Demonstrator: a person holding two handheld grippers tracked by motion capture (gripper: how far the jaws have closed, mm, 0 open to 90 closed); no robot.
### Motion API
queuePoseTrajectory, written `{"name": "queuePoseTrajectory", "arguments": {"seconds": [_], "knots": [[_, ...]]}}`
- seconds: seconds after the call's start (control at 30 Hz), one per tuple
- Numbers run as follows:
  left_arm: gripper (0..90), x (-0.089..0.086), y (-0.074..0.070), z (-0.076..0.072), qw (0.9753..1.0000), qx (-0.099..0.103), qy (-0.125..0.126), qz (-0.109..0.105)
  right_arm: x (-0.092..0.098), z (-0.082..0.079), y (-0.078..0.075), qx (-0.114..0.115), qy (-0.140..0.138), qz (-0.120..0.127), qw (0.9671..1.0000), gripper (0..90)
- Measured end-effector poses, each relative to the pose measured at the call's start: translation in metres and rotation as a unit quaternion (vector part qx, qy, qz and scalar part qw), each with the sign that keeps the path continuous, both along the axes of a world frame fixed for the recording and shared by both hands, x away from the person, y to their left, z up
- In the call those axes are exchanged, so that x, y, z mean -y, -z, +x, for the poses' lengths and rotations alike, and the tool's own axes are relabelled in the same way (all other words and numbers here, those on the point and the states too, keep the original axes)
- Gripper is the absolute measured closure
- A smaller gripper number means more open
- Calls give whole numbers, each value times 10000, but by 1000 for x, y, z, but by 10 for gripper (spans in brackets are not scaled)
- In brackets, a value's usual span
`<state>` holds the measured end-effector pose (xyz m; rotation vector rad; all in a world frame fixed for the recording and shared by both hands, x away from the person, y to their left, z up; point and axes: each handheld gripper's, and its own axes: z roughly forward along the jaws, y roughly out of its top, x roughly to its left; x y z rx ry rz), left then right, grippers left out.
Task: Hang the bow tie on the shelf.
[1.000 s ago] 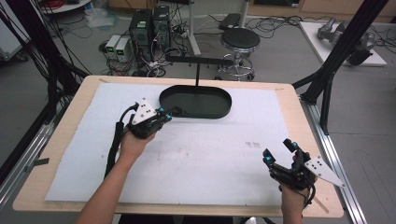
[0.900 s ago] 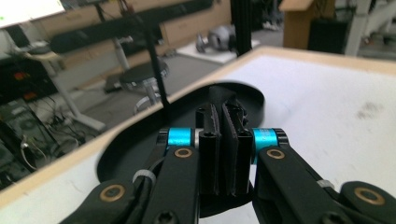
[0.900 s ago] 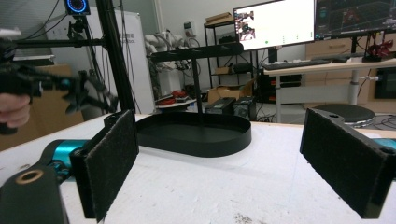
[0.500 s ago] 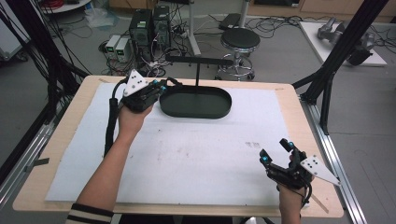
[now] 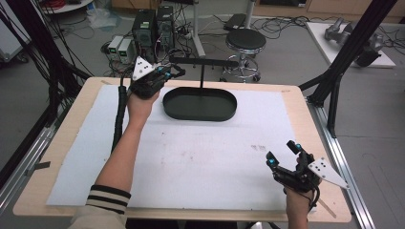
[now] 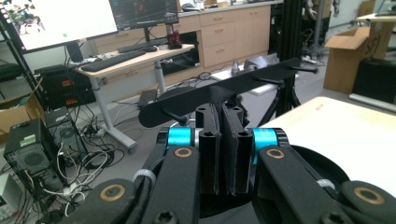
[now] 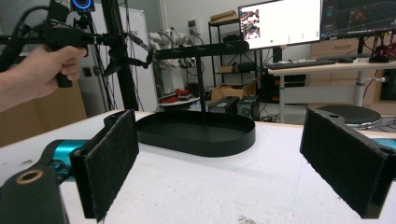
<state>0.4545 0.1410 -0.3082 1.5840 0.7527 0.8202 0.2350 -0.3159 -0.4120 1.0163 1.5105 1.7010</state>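
A black oval tray [image 5: 200, 117] sits at the back middle of the table. A thin post [image 5: 202, 78] rises from it and carries a horizontal bar [image 5: 210, 62] with pegs. My left gripper [image 5: 177, 71] is held up at the bar's left end, its jaws pressed together with nothing between them. In the left gripper view the shut jaws [image 6: 223, 112] sit just below the bar [image 6: 261, 79]. My right gripper [image 5: 282, 153] rests low near the front right, jaws wide apart. The right gripper view faces the tray [image 7: 196, 135] between its open pads [image 7: 112, 158].
A white sheet [image 5: 191, 162] covers most of the wooden table [image 5: 62, 138]. Black frame posts [image 5: 334, 81] stand at the back right and left corners. A stool [image 5: 245, 40] and computer towers [image 5: 153, 26] are on the floor beyond the far edge.
My left gripper has risen from the tray's left rim and moved back to the bar's left end. The right gripper has barely shifted.
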Motion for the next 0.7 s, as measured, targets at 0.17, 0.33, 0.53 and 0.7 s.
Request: {"name": "queuePoseTrajectory", "arguments": {"seconds": [0.17,0.33,0.53,0.7], "knots": [[853,-1,1,15,9998,-43,-87,-154,0,-1,0,4,-27,-8,10000,107],[852,-4,4,25,9990,-13,-270,-344,0,-2,0,24,-47,-18,10000,107],[852,-13,11,34,9973,-47,-527,-503,1,-4,-1,64,-18,31,10000,107],[852,-16,17,43,9960,-138,-688,-561,0,-4,0,27,-31,40,10000,107]]}}
